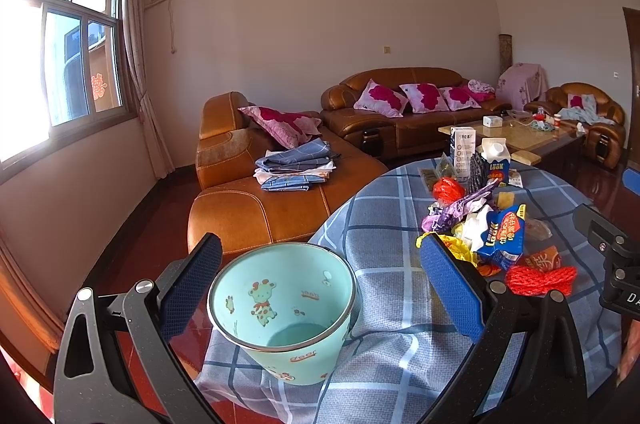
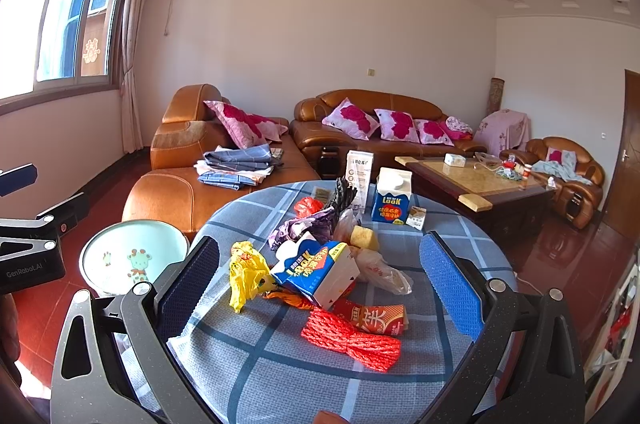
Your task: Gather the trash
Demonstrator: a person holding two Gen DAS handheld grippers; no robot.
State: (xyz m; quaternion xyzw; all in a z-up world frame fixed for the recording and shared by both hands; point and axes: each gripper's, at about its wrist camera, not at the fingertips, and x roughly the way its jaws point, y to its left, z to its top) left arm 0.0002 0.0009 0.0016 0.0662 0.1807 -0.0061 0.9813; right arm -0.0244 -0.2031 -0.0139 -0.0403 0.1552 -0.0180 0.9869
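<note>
we see the left gripper [image 1: 320,288] with its fingers wide apart on both sides of the mint green bin [image 1: 282,312], not touching it; the bin stands at the edge of the round table [image 2: 280,364]. the right gripper [image 2: 320,284] is also spread wide and holds nothing, above the trash pile: a flattened blue carton [image 2: 316,270], a yellow wrapper [image 2: 246,274] and a red rope bundle [image 2: 352,340] lie close together on the checked cloth.

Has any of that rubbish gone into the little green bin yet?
No, the green bin shows a bare bottom in the left wrist view, and the wrappers lie on the table.
</note>
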